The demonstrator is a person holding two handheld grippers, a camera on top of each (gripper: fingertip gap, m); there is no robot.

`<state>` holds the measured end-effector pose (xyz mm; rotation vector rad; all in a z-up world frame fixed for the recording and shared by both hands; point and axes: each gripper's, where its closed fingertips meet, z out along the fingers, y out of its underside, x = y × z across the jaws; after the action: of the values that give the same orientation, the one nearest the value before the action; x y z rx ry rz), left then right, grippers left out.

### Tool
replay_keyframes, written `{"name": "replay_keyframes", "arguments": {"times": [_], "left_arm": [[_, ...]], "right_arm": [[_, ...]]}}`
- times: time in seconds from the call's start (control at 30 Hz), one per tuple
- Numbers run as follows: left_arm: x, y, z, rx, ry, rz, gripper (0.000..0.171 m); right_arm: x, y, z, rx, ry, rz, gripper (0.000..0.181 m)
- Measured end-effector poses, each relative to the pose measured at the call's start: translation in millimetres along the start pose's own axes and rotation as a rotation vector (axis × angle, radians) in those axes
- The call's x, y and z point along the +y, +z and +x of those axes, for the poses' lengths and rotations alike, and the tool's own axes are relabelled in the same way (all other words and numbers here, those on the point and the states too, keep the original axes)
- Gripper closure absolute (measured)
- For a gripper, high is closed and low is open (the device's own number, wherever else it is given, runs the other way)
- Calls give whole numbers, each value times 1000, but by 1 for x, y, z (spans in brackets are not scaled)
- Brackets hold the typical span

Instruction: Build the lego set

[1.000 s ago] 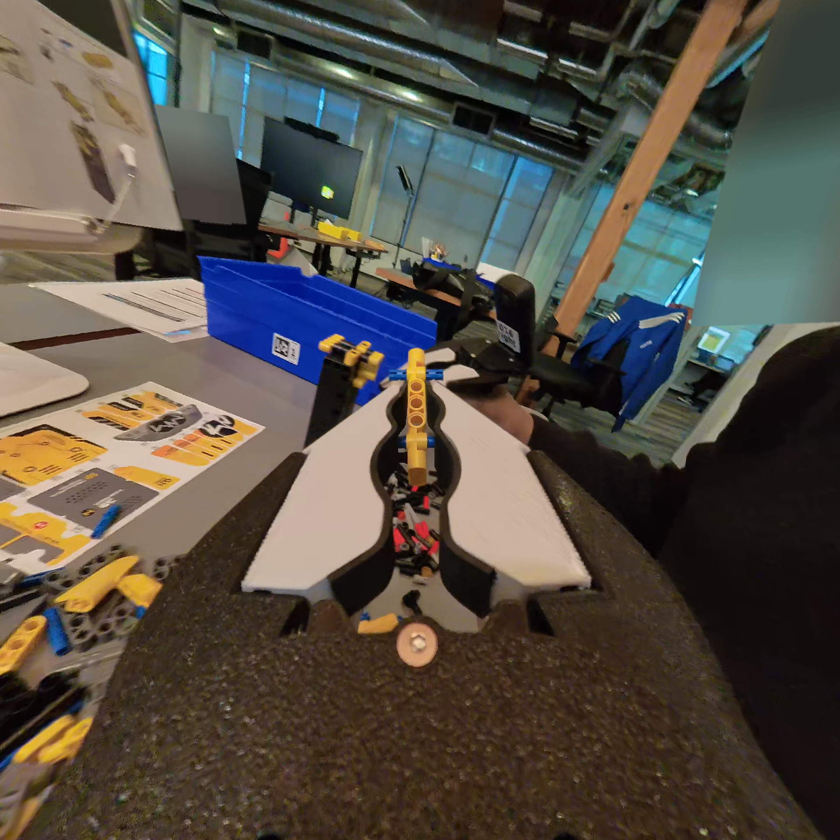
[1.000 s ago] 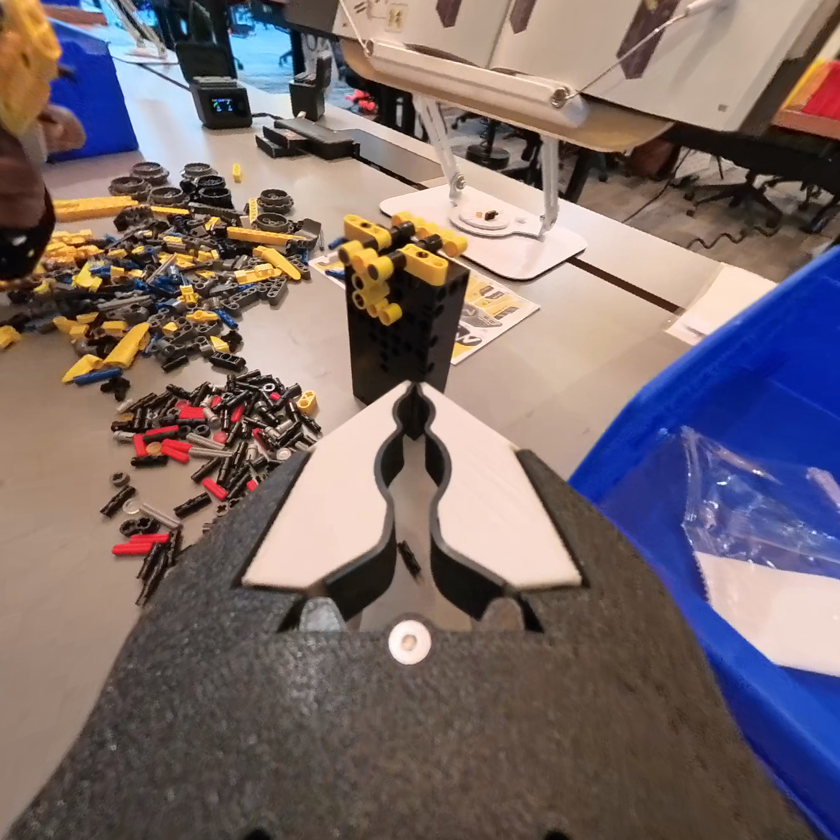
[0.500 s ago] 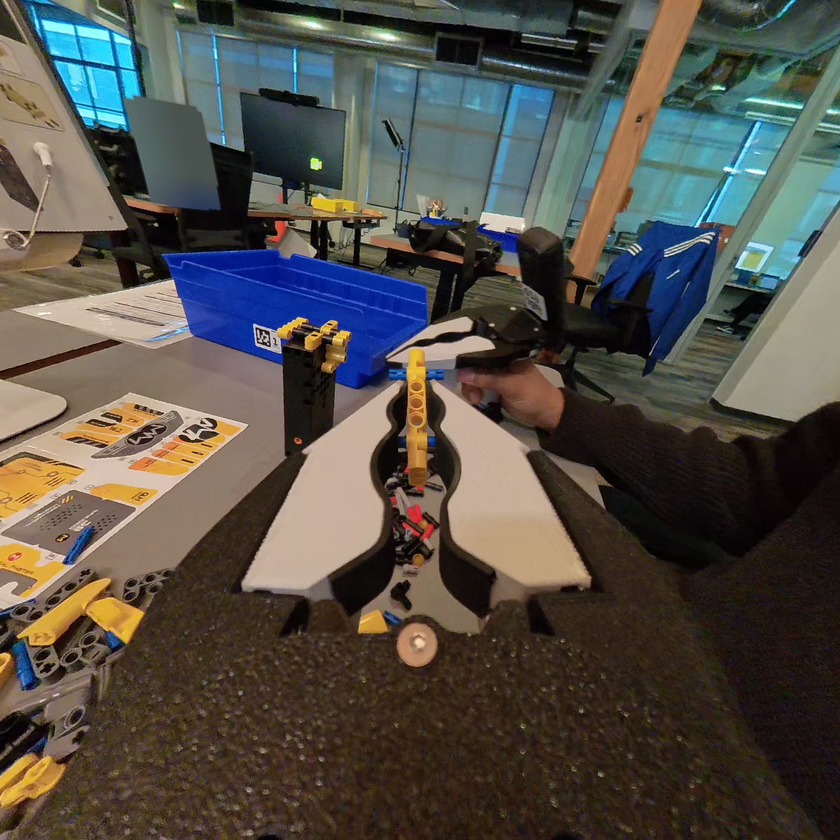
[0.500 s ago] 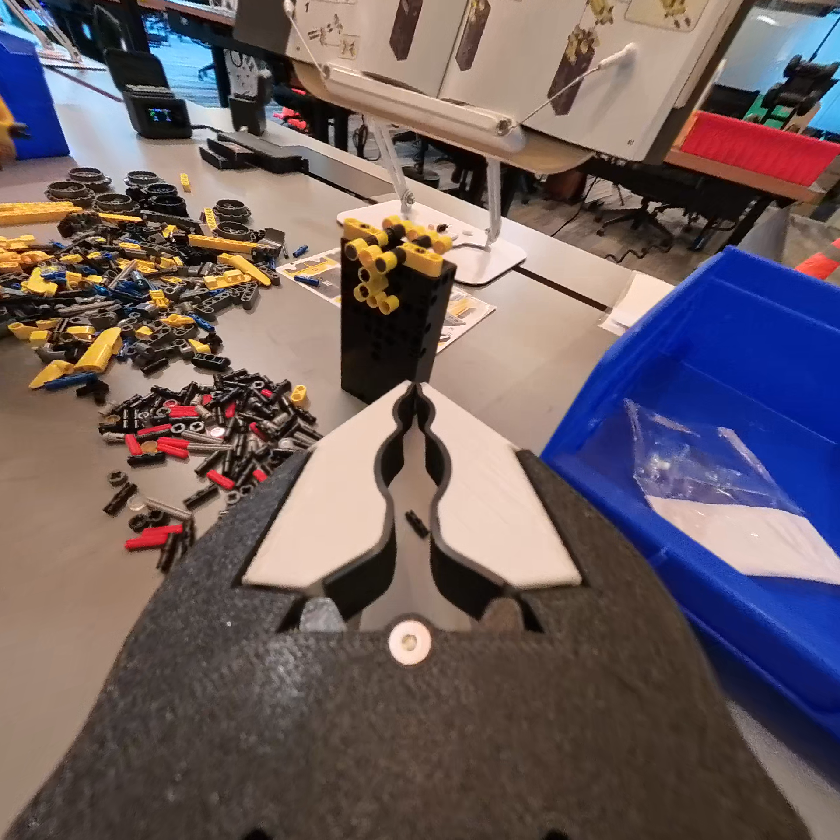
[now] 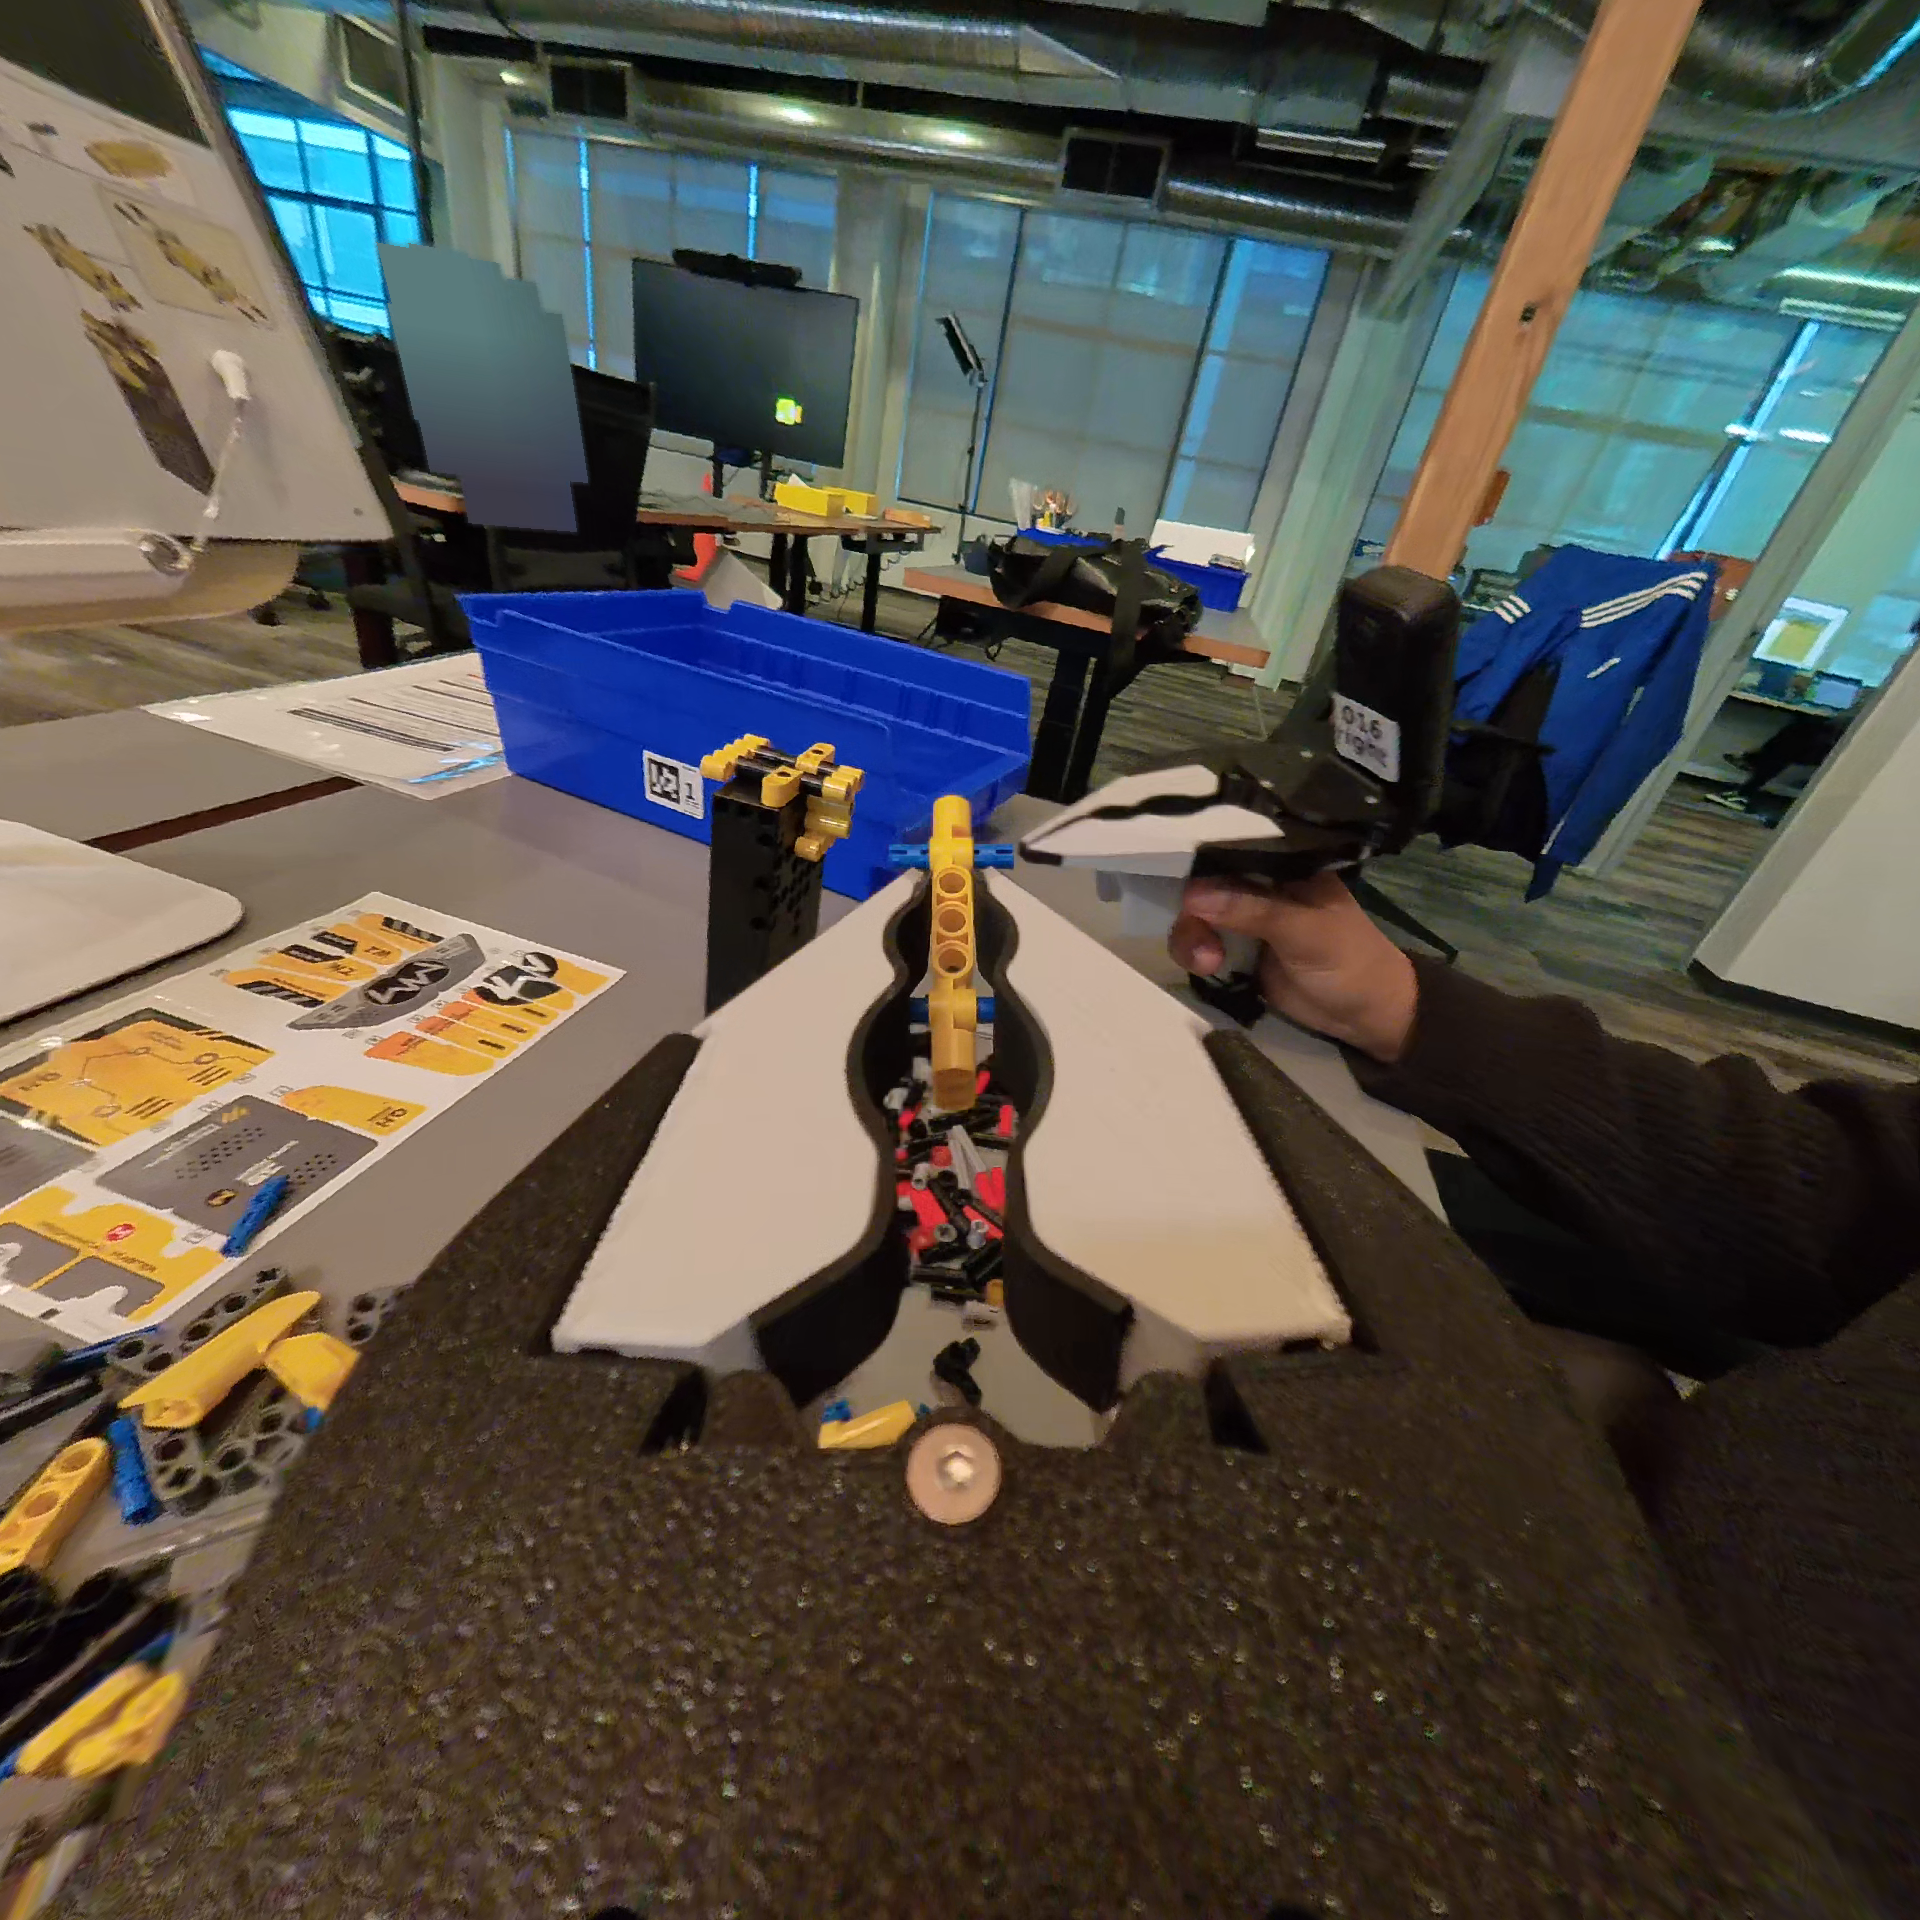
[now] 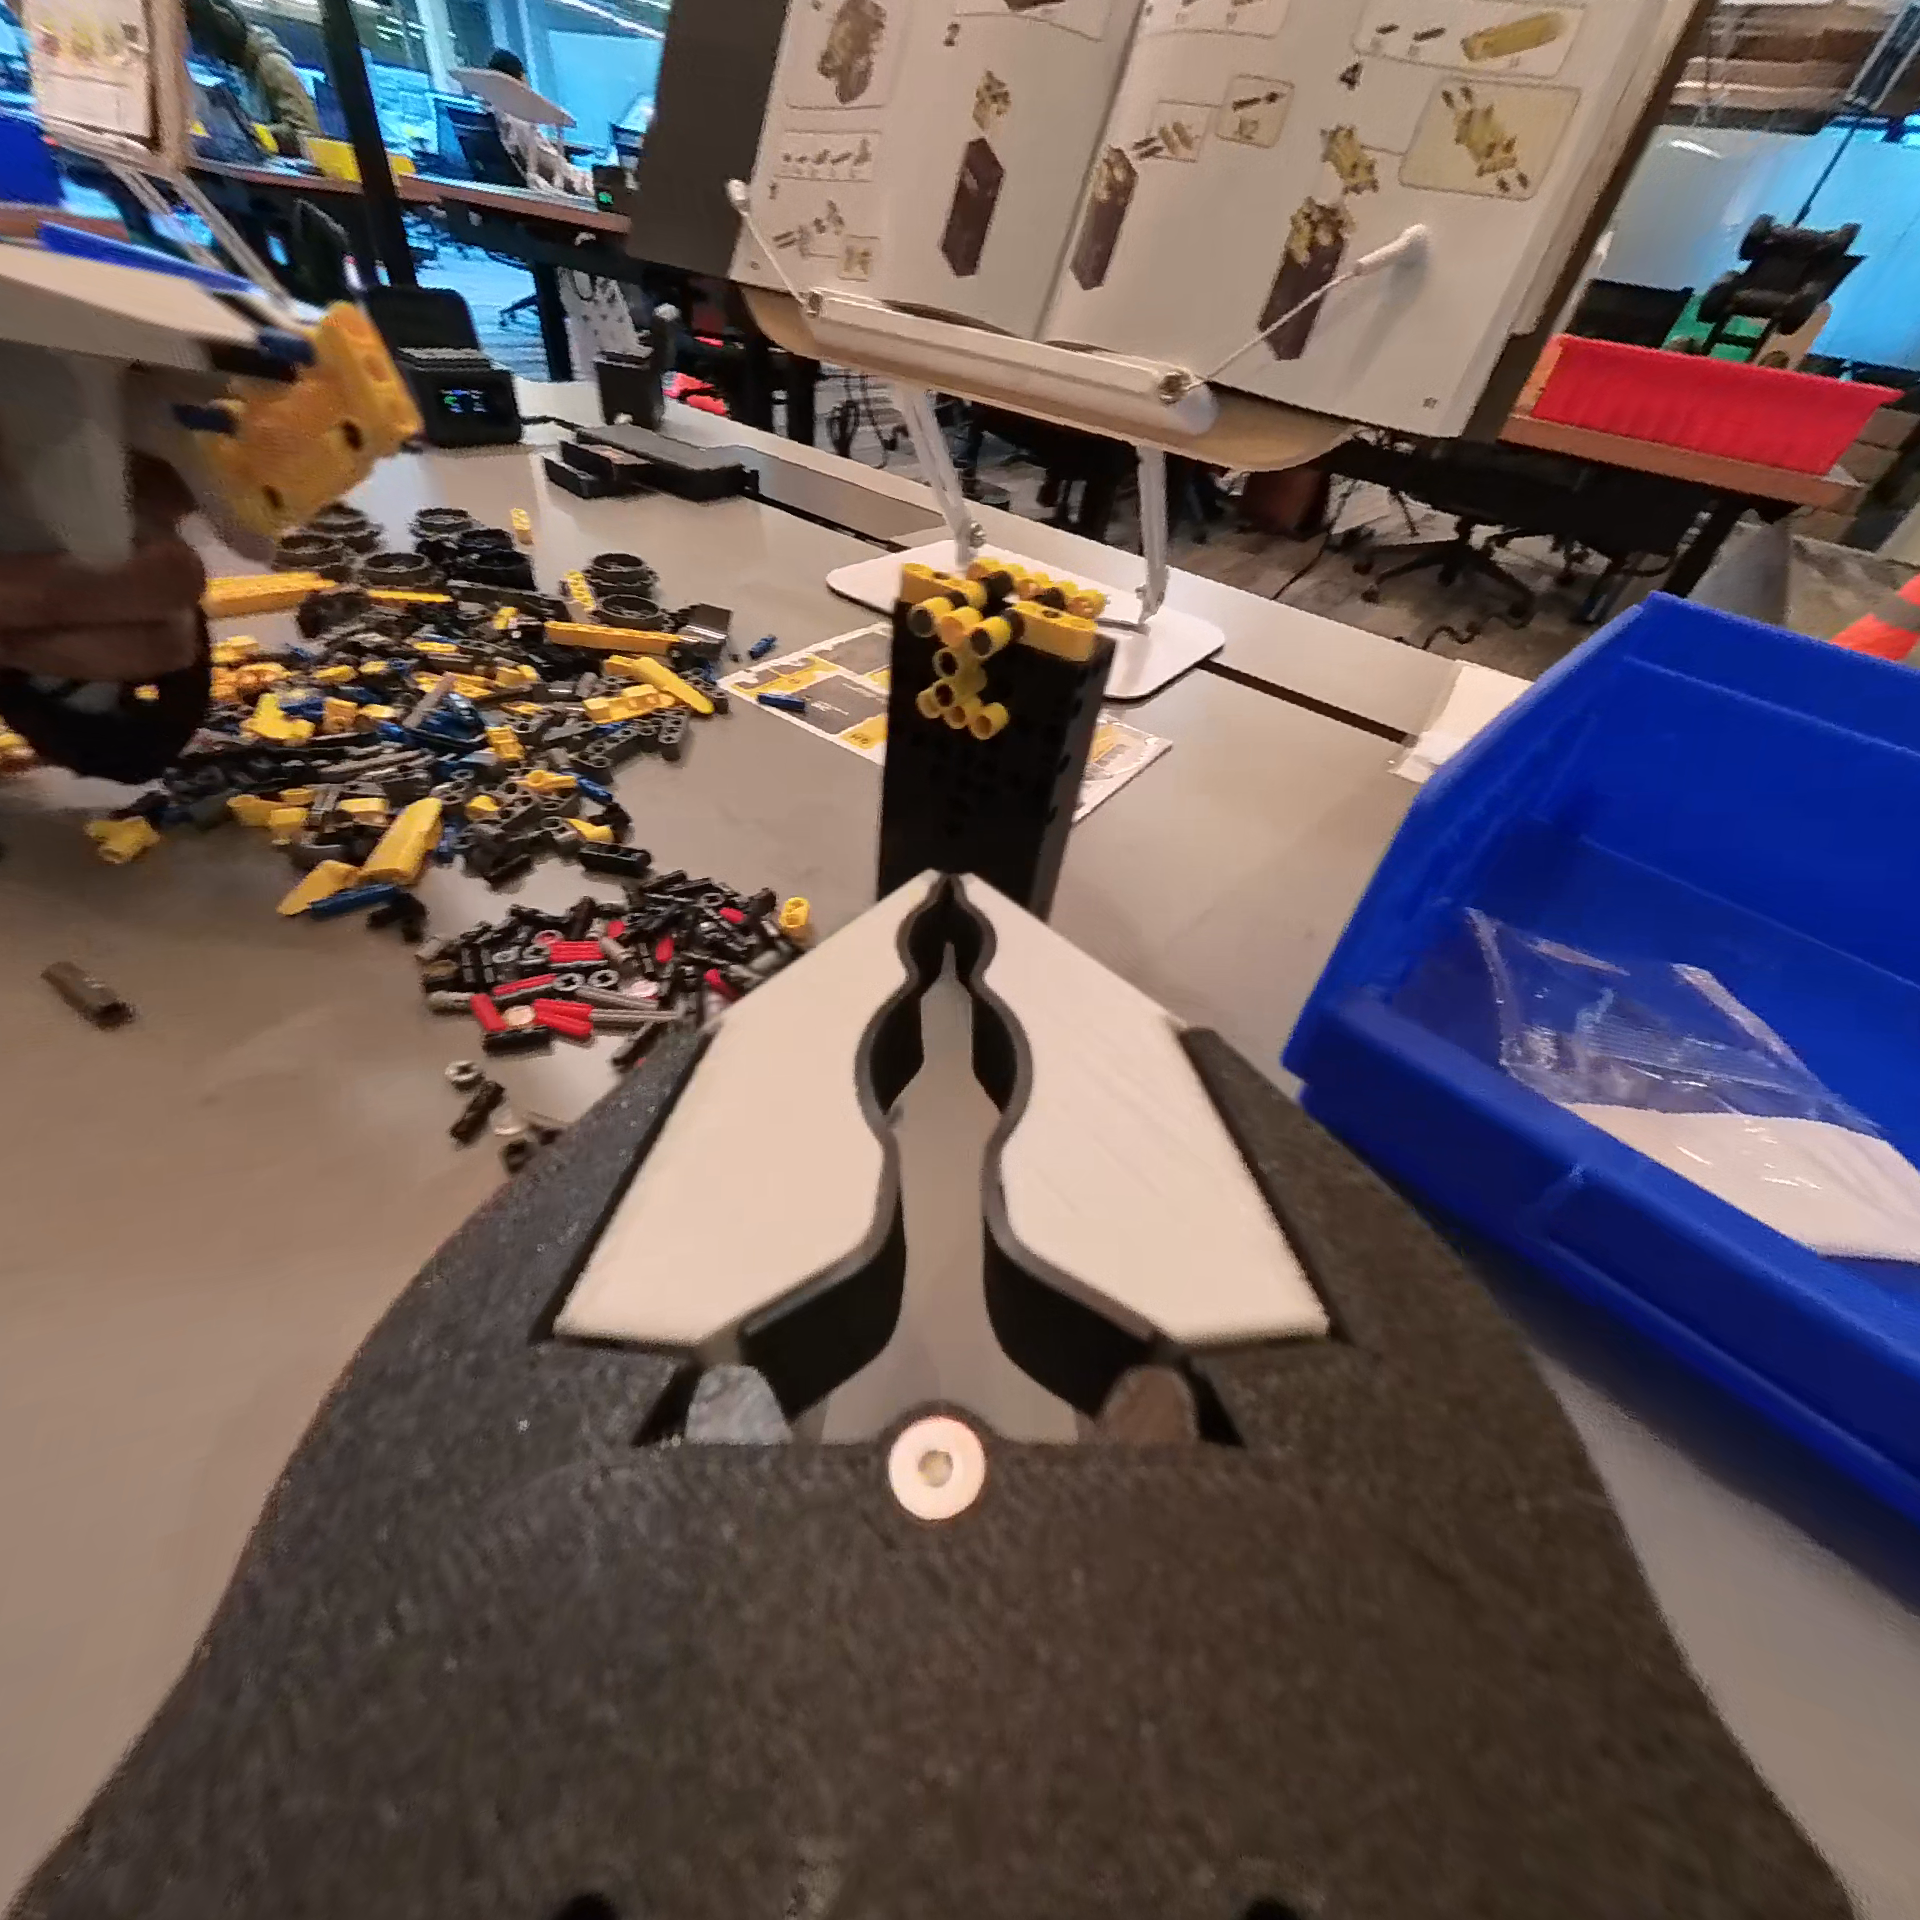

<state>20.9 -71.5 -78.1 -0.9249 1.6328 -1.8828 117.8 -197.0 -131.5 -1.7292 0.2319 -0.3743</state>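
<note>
At a grey worktable (image 6: 260, 1164) in an open office, a person works two hand-held grippers over a spread of plastic building pieces. The left gripper (image 5: 951, 894) is clenched on a yellow beam (image 5: 951, 961), a short holed bar crossed by blue pins (image 5: 951, 852), held up off the table with its upper end clear of the fingertips; the same piece shows in the right wrist view, raised above the loose yellow, black and grey parts (image 6: 416, 717). The right gripper (image 6: 948, 899) carries nothing, its jaws drawn together at the tips, and it hangs just in front of a black tower (image 6: 982, 769), which stands upright on the table and is capped with a cluster of yellow connectors (image 6: 987, 634). A blue bin (image 6: 1683, 935) with a clear plastic bag (image 6: 1621, 1029) inside sits to the right, a sticker sheet (image 5: 260, 1070) lies flat beyond the tower, and an open instruction booklet (image 6: 1143, 156) rests on a stand behind. By its looks the beam is light, rigid and smooth-sided, likely to swivel if pinched at a single point, so a grip across its flat faces near the middle seems soundest. The tower appears tall for its footing and may tip under a sideways push; its lower body looks the safer place to steady it.
</note>
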Motion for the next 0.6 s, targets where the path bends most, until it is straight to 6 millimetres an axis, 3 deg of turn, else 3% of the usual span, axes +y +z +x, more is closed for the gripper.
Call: {"name": "replay_keyframes", "arguments": {"times": [0.2,0.33,0.47,0.6], "left_arm": [[-7,-8,-11,-35,-29,37,164],[-6,-8,-13,-38,-46,34,165],[-1,-6,-12,-45,-24,10,164],[5,-2,-8,-27,-27,-17,164]], "right_arm": [[16,-2,-62,-249,5,-126,181],[40,-4,-97,-286,-1,-308,170],[55,1,-115,-254,-35,-413,170],[67,5,-117,-239,-60,-496,170]]}}
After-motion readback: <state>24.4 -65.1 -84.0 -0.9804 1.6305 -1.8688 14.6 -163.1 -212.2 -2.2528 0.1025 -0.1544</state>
